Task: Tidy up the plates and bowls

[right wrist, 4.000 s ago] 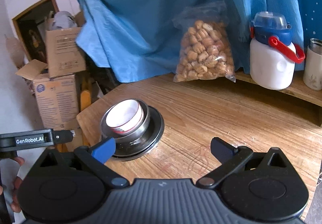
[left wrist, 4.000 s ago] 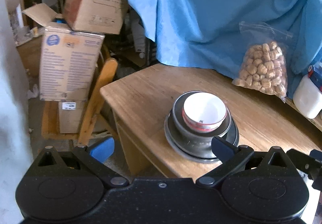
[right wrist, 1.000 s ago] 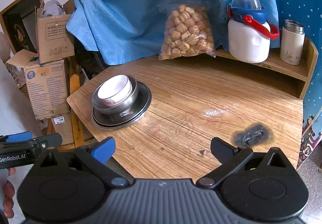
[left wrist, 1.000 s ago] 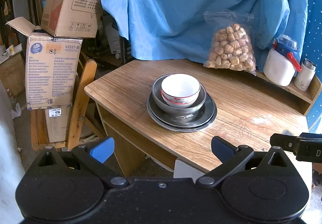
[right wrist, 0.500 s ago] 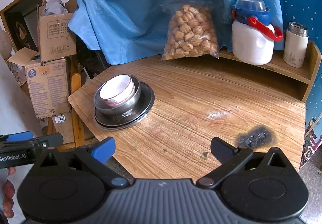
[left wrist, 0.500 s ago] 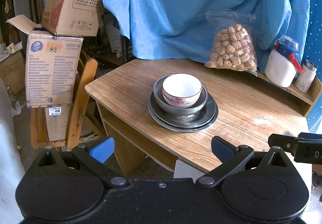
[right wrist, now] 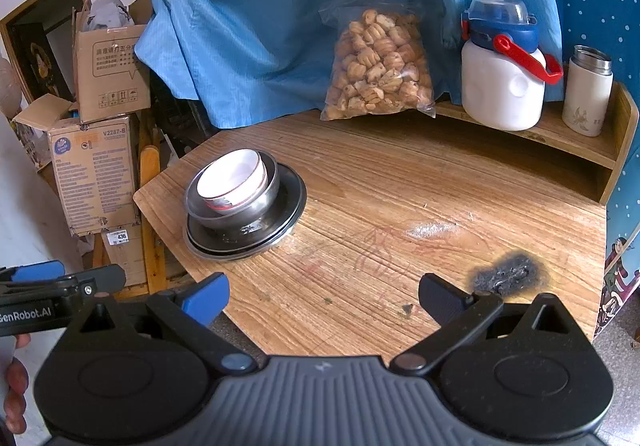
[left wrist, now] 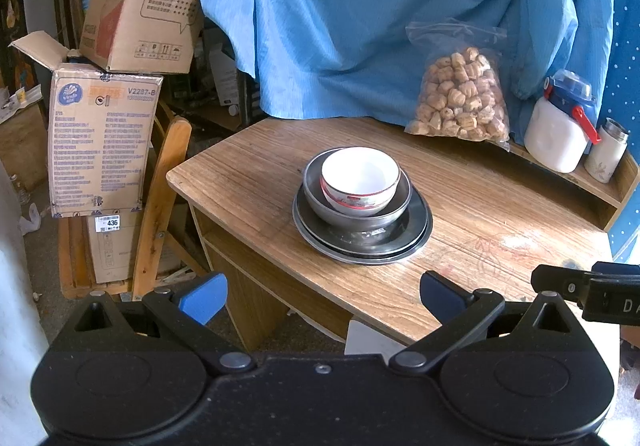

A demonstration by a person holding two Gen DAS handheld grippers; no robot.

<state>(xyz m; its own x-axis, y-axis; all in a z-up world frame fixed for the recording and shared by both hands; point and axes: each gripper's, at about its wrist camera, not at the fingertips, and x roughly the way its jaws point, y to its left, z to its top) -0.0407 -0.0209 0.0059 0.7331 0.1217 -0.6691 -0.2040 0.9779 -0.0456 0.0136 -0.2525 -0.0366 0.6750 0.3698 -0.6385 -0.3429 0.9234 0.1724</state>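
Wooden, grainy counter, scorched near one edge. Held level short of its near edge: left gripper and right gripper, jaws wide, empty. Stacked near the left corner: round dark metal plates, steel bowl, glossy white ceramic bowl on top.

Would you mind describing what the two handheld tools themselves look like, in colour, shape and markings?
Both are matte black, each with two round discs and crossed linkage arms ending in fingers. The left tool and right tool each carry one bright blue pad and one dark navy pad. The right tool's body is ribbed. White "GenRobot.AI" lettering shows on the left tool's side in the right wrist view.
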